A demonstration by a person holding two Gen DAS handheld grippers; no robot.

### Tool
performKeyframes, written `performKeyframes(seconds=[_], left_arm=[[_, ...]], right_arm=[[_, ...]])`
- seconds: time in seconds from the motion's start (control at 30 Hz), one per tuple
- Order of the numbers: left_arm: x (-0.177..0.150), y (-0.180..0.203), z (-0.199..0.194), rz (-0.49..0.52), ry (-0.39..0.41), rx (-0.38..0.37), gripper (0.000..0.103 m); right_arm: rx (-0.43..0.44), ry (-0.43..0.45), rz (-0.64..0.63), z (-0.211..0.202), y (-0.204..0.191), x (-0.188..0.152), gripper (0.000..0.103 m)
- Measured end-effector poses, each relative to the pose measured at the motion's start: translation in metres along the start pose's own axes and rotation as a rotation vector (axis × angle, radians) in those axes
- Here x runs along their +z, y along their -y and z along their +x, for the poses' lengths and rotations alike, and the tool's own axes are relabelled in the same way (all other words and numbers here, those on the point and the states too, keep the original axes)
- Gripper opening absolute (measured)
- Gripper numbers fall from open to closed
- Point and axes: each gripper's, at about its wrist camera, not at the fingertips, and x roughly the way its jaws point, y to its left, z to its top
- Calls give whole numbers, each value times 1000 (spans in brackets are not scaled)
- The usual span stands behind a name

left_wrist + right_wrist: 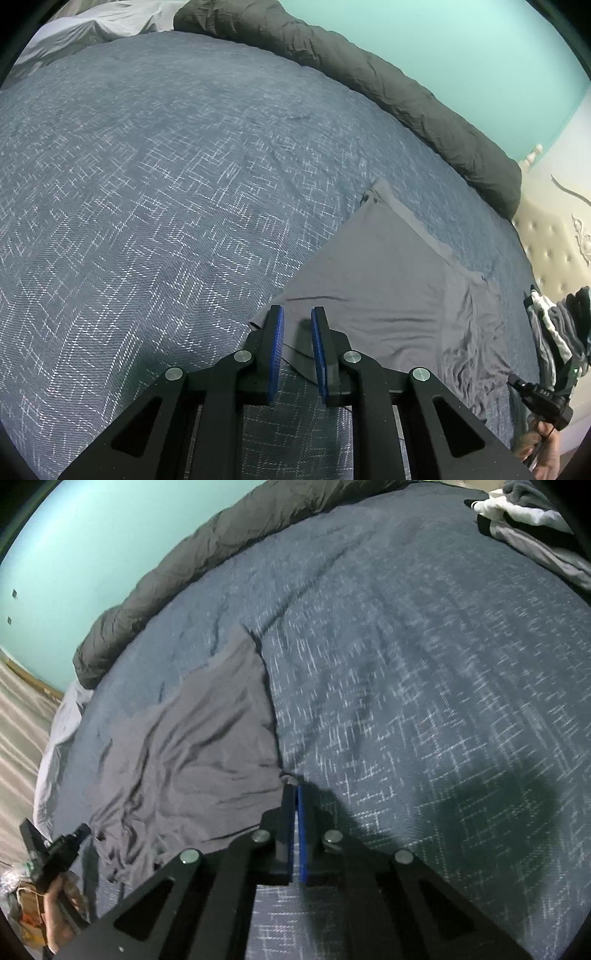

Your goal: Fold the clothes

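Observation:
A grey garment point(388, 277) lies spread and wrinkled on the blue patterned bed cover point(147, 184). My left gripper point(297, 317) hovers over the garment's near corner, its blue pads a small gap apart with no cloth pressed between them. In the right wrist view the same garment point(192, 746) stretches away to the left. My right gripper point(295, 794) is shut, and the garment's corner bunches into its tips, with creases running toward them. Each gripper also shows at the other view's edge, held in a hand point(55, 893).
A rolled dark grey duvet point(369, 74) lines the bed's far edge below a turquoise wall. A pile of clothes point(524, 513) sits near a bed corner. A padded cream headboard point(554, 240) is at the right, and wooden floor point(18, 720) lies past the bed's left side.

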Motion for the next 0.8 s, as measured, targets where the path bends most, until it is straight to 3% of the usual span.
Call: performKeyframes(seconds=[0.4, 0.53, 0.63, 0.8], left_arm=[[0, -3, -4, -17, 7, 2, 16], [1, -6, -5, -24, 9, 19, 17], [1, -11, -6, -37, 11, 35, 28], [2, -14, -5, -44, 12, 45, 29]], right_arm=[[102, -36, 205, -15, 37, -10, 1], [95, -65, 220, -8, 41, -15, 1], [88, -55, 230, -9, 42, -14, 1], [70, -40, 227, -11, 40, -14, 1]])
